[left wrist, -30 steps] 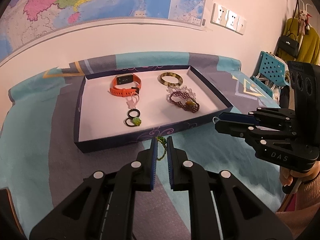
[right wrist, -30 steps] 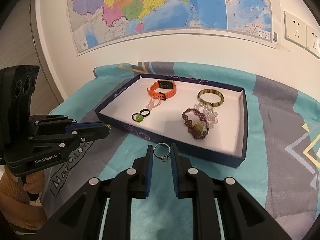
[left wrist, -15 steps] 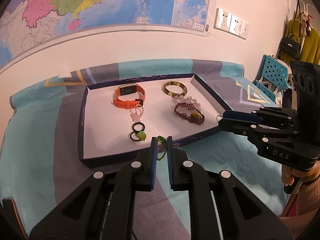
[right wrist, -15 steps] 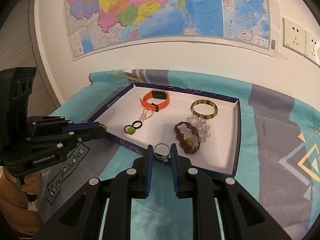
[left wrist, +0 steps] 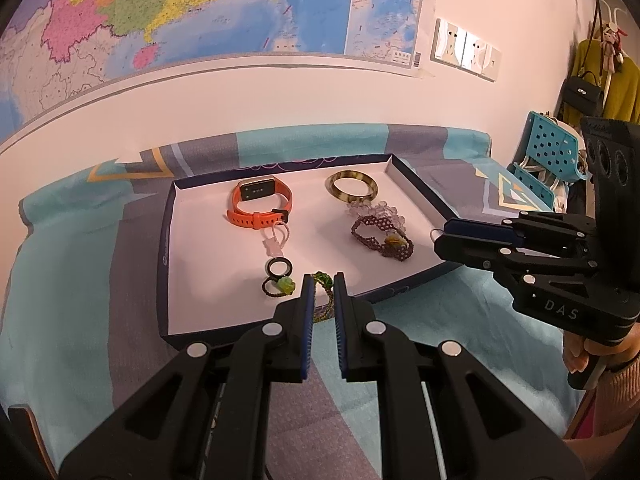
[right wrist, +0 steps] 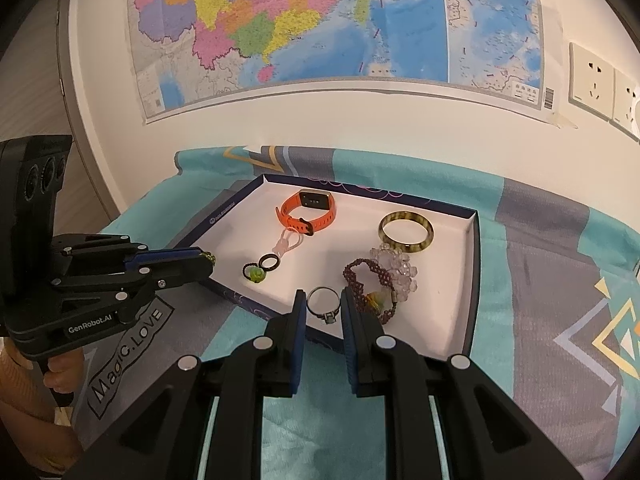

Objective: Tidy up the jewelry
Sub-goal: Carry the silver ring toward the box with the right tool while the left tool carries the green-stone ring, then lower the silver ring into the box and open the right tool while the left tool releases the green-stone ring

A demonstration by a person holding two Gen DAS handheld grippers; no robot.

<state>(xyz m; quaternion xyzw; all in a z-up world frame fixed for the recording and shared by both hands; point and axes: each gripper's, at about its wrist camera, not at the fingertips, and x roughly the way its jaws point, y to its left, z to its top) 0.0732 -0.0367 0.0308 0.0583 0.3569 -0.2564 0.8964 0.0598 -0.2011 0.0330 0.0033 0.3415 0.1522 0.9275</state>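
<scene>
Now, from the left wrist camera, your left gripper (left wrist: 320, 294) is clamped on a thin green beaded cord bracelet (left wrist: 323, 294), pinched near the fingertips so the loose end hangs free. You hold it over the near edge of the shallow navy-walled tray with a white floor (left wrist: 416, 192), close by the small black ring with a green stone (left wrist: 280, 284), which looks like a fit spot beside the other small pieces. Farther back lie the orange rubber smartwatch (left wrist: 260, 202), the mottled olive bangle (left wrist: 352, 187) and the dark purple beaded bracelet (left wrist: 382, 236), spaced apart so each can be lifted alone. Your right gripper (left wrist: 438, 236) comes in from the right over the tray's wall.

From the right wrist camera, that right gripper (right wrist: 323, 308) is closed on a thin silver ring with a small stone (right wrist: 323, 306), gripped across its band so it stands upright and cannot roll out. It hangs above the tray's near wall, just beside the purple bracelet and the clear crystal bead cluster (right wrist: 394, 268). Bare floor lies ahead of it; I judge that the likely drop spot. Keep both pieces clear of the teal patterned cloth (right wrist: 540, 240) until they are over the floor.
</scene>
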